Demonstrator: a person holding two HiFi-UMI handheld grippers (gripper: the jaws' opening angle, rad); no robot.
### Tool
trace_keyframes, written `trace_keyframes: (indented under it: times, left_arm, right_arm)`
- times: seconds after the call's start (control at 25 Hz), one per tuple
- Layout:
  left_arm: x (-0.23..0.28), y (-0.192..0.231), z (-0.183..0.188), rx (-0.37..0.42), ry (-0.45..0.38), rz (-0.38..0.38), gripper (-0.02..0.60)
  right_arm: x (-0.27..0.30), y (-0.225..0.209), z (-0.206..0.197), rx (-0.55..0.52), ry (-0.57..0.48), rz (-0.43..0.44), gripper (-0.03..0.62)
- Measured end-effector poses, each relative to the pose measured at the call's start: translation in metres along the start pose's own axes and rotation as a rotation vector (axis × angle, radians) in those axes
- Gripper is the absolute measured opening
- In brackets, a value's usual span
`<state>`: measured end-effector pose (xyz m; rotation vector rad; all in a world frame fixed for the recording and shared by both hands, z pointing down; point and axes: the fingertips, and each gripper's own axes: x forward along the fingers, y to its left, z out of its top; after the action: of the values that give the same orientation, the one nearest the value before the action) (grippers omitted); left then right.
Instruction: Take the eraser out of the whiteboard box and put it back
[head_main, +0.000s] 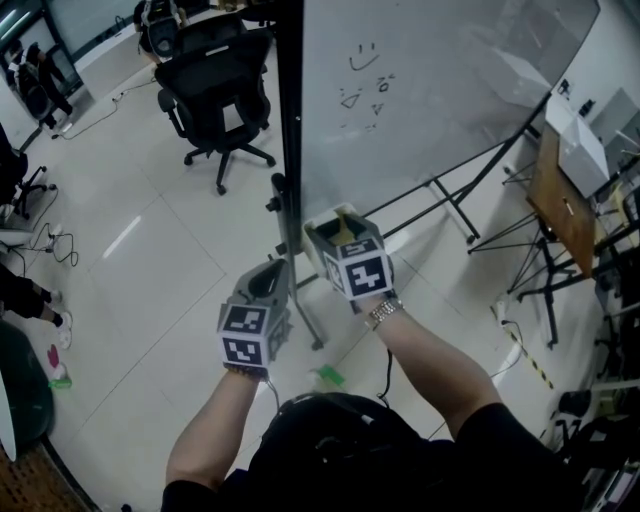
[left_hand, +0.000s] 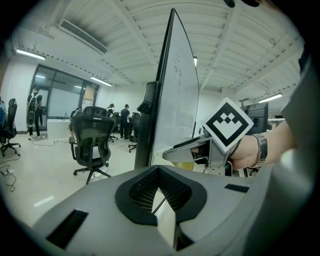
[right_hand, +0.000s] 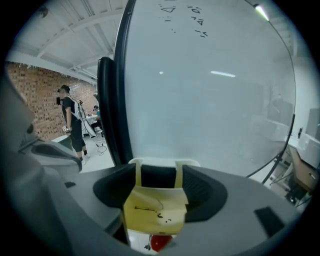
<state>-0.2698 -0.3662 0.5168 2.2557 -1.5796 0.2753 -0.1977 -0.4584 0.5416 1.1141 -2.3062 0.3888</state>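
Note:
A yellow eraser (right_hand: 152, 210) lies between the jaws of my right gripper (right_hand: 159, 187), just in front of the white whiteboard box (right_hand: 159, 162) at the bottom left of the whiteboard (right_hand: 210, 100). The jaws stand wide and a dark gap shows beside the eraser's left edge, so the gripper is open. In the head view the right gripper (head_main: 345, 235) is against the board's lower edge, with the eraser (head_main: 347, 228) showing inside it. My left gripper (left_hand: 159, 192) is shut with nothing in it, lower and to the left (head_main: 270, 285). It sees the right gripper (left_hand: 200, 150).
A red object (right_hand: 160, 242) shows below the eraser. The whiteboard's dark frame post (head_main: 290, 120) and stand legs (head_main: 450, 200) are close by. A black office chair (head_main: 215, 95) stands behind on the left, and a wooden table (head_main: 560, 200) on the right. A person (right_hand: 72, 125) stands far off.

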Motion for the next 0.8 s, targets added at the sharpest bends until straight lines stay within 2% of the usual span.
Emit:
trace_keyframes:
  times: [0.44, 0.56, 0.8]
  left_arm:
    - [-0.003, 0.008, 0.0, -0.006, 0.0, 0.013, 0.0]
    - [-0.004, 0.01, 0.001, -0.006, -0.002, 0.016, 0.0]
    - [-0.005, 0.009, 0.0, -0.005, -0.001, 0.014, 0.0]
  right_arm:
    - [0.011, -0.002, 0.003, 0.018, 0.01, -0.01, 0.317]
    - [0.011, -0.001, 0.004, 0.018, 0.0, -0.018, 0.264]
    - [0.004, -0.003, 0.009, 0.014, -0.021, -0.029, 0.262]
